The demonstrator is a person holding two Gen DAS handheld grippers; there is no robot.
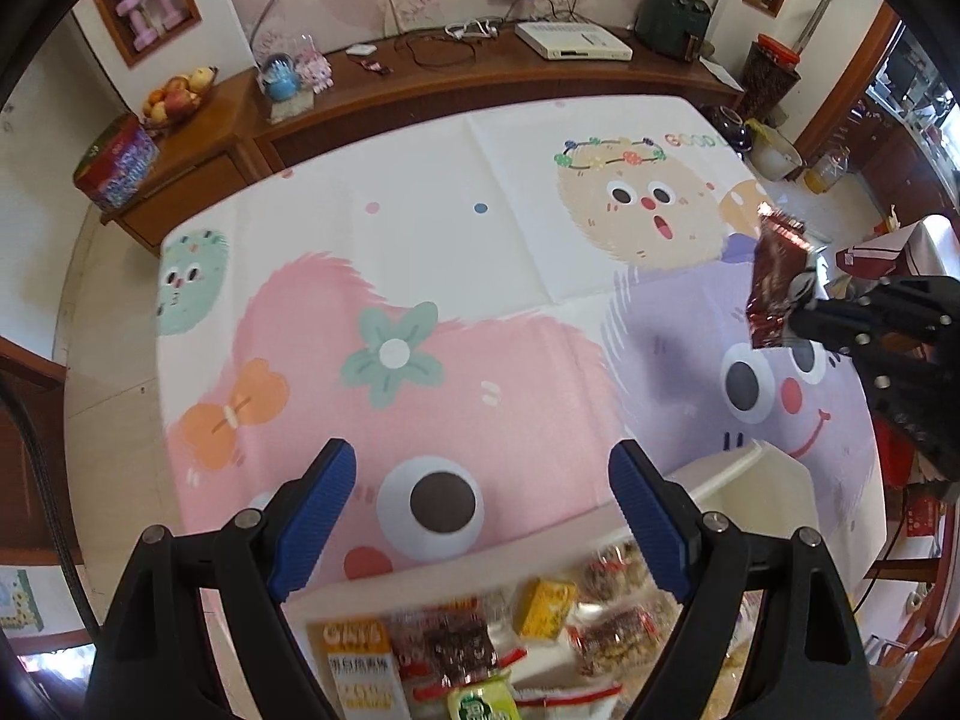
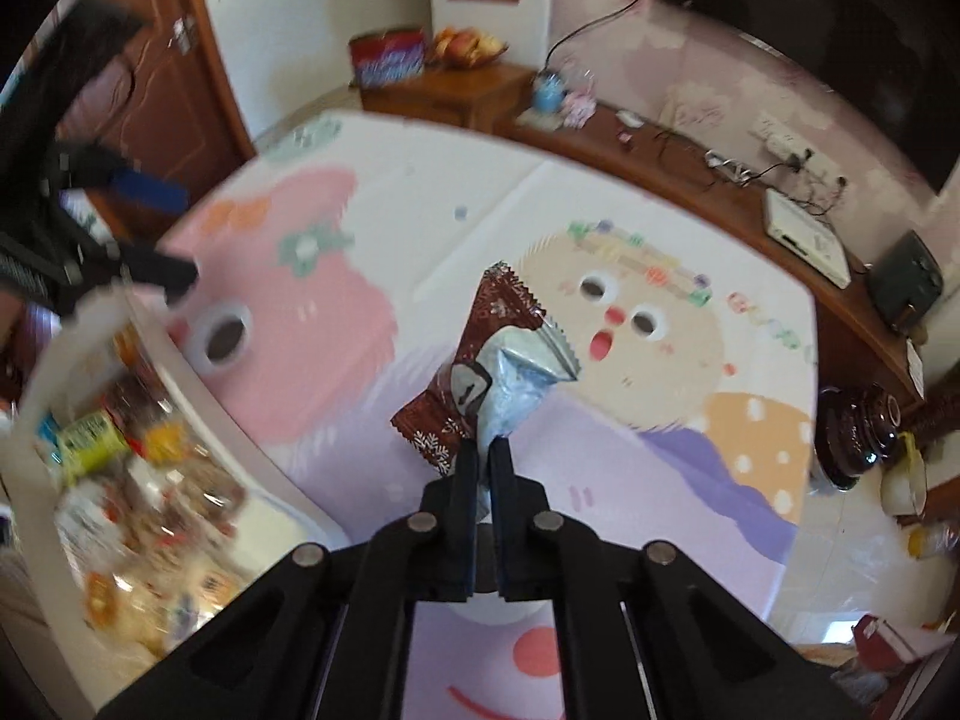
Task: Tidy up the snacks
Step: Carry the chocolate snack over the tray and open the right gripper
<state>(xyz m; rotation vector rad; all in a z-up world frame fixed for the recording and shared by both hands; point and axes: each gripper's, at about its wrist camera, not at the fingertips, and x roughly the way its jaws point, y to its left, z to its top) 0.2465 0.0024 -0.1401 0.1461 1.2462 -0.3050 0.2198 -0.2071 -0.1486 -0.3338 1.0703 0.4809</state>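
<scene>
Here the right gripper [image 2: 485, 450] had its two dark fingers pressed together on a crumpled corner of a brown snack packet [image 2: 480, 372], pinching it clear above the cartoon tablecloth [image 2: 690, 420]; the wrapper's silver inner side showed where it folded over near the fingertips. From the left wrist view the same brown snack packet [image 1: 777, 276] hung at the right edge of the picture, held up above the purple character on the cloth, with the right gripper [image 1: 801, 315] reaching in from that side. The left gripper [image 1: 480, 510] stood with its blue-padded fingers [image 1: 321, 510] spread wide and nothing between them, hovering over the near edge of the table. Just beneath it lay a white box [image 1: 774, 480] holding assorted wrapped snacks [image 1: 456, 648], yellow, green, red and brown packs lying loosely together. In the right wrist view the white box [image 2: 198, 372] sat blurred at the left, beside the held packet and apart from it.
</scene>
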